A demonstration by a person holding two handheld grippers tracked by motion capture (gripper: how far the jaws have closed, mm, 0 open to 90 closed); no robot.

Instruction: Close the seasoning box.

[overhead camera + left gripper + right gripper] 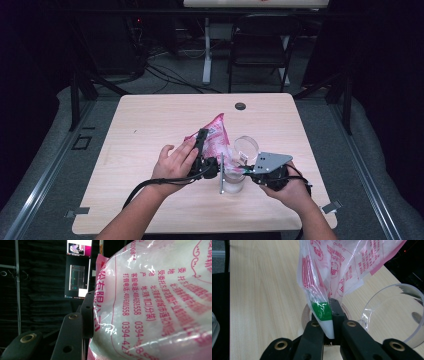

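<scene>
One pale wooden table (150,130) stands in a dark room, with a black folding chair (260,47) and floor cables beyond its far edge. Near the front edge, a pink-printed plastic bag (216,137) is held up between both tools. The left gripper (202,145), jaws partly apart, clamps the bag's bulging side. The right gripper (329,327) is pinched tight on the bag's lower corner. A clear plastic cup (246,147) lies tilted just beside the bag, with a white jar (233,184) below.
</scene>
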